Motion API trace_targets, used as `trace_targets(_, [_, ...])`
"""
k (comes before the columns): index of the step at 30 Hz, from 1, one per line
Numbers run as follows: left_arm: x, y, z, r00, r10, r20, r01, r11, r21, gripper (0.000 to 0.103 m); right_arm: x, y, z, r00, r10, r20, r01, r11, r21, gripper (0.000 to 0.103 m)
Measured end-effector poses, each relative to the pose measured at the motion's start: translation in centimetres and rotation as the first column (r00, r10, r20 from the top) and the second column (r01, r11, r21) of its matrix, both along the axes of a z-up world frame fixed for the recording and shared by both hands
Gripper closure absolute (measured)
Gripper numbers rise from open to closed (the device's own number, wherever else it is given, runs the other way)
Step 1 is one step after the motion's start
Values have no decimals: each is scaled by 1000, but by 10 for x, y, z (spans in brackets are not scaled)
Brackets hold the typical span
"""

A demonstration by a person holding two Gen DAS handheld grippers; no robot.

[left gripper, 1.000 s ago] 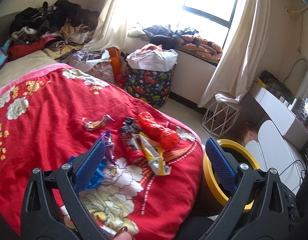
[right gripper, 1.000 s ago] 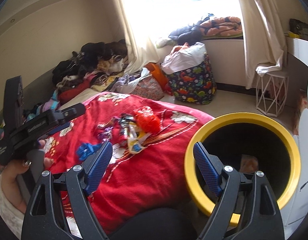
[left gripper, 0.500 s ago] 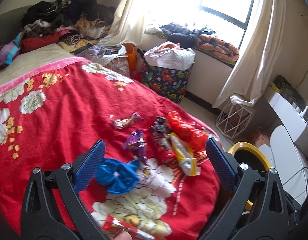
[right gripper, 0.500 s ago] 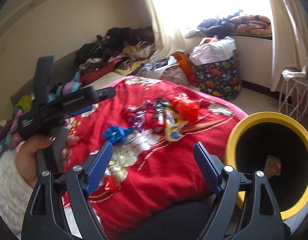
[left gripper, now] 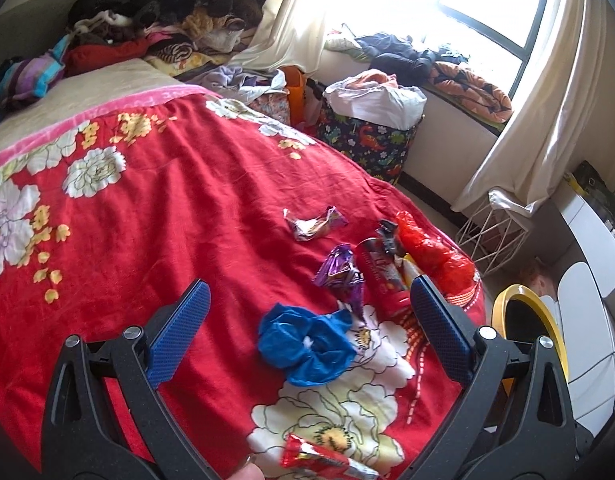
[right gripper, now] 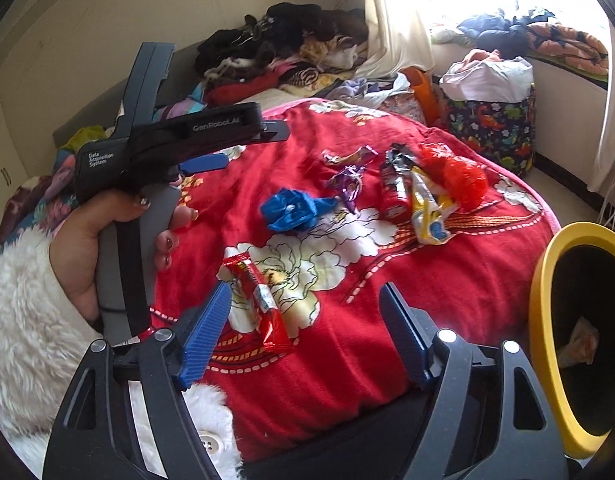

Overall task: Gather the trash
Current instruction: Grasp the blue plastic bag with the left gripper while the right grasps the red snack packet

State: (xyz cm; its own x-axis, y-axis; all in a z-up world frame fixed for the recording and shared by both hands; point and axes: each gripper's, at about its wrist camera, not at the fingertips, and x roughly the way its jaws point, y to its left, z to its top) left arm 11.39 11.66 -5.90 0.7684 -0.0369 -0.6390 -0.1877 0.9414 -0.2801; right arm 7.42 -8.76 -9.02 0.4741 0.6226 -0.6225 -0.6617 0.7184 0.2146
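Several pieces of trash lie on the red flowered bedspread (left gripper: pixel 147 216): a crumpled blue wrapper (left gripper: pixel 307 344), a purple wrapper (left gripper: pixel 341 270), a silver wrapper (left gripper: pixel 313 224), a red can-like packet (left gripper: pixel 381 276), a red mesh bag (left gripper: pixel 431 248) and a red bar wrapper (left gripper: pixel 327 462). My left gripper (left gripper: pixel 307 328) is open above the blue wrapper. My right gripper (right gripper: pixel 303 332) is open and empty over the red bar wrapper (right gripper: pixel 259 296). The yellow-rimmed bin (right gripper: pixel 547 320) stands at the right of the bed, with some paper inside.
A pile of clothes (left gripper: pixel 159 12) lies at the bed's head. A dinosaur-print hamper (left gripper: pixel 371 136) and a white wire basket (left gripper: pixel 495 232) stand by the window. A white desk (left gripper: pixel 587 232) is at the right. The left hand and its gripper body (right gripper: pixel 167 140) show at left.
Both grippers have swung left, away from the bin and over the bed. The trash now lies between the fingers of each. Both stay open.
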Motion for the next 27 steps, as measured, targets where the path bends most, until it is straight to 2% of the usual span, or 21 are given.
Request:
trace_targets(7, [2, 13, -18, 998, -3, -58, 1, 999, -36, 25, 4, 22, -12, 997, 53, -50, -56, 997, -48, 37])
trace_targets(9, [4, 16, -25, 997, -12, -73, 8, 998, -66, 31, 4, 29, -17, 995, 65, -70, -70, 995, -68, 40])
trace_targets(11, [5, 19, -31, 996, -29, -85, 21, 995, -97, 38, 6, 36, -24, 992, 79, -98, -88, 992, -92, 48])
trace_targets(14, [8, 22, -42, 992, -53, -112, 36, 989, -145, 45, 8, 44, -31, 987, 94, -130, -109, 988, -113, 53])
trace_targets(21, [11, 17, -59, 986, -88, -139, 60, 978, -199, 46, 13, 61, -46, 976, 117, -184, -147, 976, -158, 64])
trace_targets(24, [13, 16, -66, 985, -88, -149, 55, 975, -213, 46, 13, 65, -54, 973, 118, -198, -155, 971, -183, 73])
trace_targets(26, [13, 15, -68, 985, -91, -148, 59, 976, -209, 53, 13, 65, -58, 973, 110, -203, -151, 968, -199, 83])
trace_targets(27, [13, 14, -68, 984, -92, -150, 60, 977, -203, 54, 13, 66, -59, 973, 107, -205, -149, 968, -202, 84])
